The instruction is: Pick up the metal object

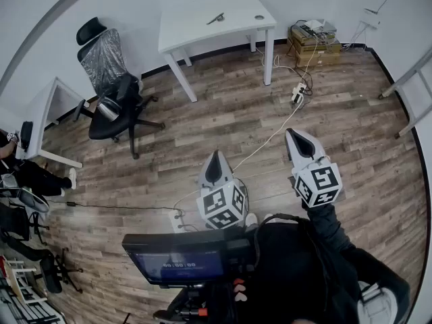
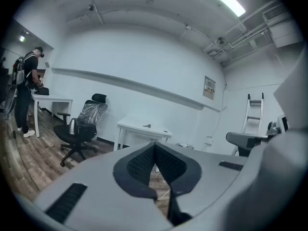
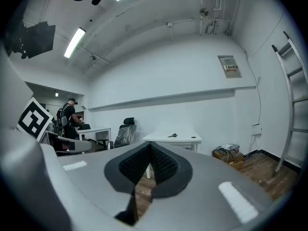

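As right hand-held gripper (image 1: 294,135) hangs closed, metal object (image 1: 216,18) well apart on table (image 1: 192,27).

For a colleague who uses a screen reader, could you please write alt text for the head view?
Seen from above, the left gripper and right gripper, both shut and empty, point across a wood floor toward a white table with a small metal object on top. A black office chair stands left of the table.
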A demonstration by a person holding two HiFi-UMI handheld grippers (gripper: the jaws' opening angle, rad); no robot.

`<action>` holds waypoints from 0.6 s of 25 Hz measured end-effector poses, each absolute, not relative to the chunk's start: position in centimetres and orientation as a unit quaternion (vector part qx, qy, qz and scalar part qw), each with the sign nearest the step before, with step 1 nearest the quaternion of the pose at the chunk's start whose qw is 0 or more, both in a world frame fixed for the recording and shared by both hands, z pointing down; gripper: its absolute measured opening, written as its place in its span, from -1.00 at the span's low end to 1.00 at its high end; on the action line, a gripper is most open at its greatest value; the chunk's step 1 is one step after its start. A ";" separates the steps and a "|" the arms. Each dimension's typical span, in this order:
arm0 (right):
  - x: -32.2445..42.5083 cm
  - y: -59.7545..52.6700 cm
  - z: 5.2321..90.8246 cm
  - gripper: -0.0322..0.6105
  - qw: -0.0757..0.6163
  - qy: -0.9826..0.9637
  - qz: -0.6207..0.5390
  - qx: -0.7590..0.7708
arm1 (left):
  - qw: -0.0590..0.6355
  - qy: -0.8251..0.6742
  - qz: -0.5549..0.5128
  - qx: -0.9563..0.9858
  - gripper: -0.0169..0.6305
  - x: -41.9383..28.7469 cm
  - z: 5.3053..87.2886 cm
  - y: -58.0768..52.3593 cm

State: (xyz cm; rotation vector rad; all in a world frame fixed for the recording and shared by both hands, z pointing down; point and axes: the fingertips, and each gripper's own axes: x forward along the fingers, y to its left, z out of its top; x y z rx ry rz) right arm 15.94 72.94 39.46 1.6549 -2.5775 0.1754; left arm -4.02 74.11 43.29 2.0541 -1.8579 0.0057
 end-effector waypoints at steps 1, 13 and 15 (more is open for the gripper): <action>15.9 72.8 39.4 -0.89 0.037 -0.839 0.057 0.539 | 0.185 -0.659 0.002 0.729 -0.95 -4.1 43.3 74.0; 15.5 72.5 39.3 -0.89 0.033 -0.840 0.057 0.539 | 0.185 -0.661 0.001 0.727 -0.95 -4.5 43.1 73.8; 15.5 72.5 39.3 -0.89 0.029 -0.841 0.059 0.537 | 0.185 -0.662 0.000 0.727 -0.95 -4.5 43.1 73.9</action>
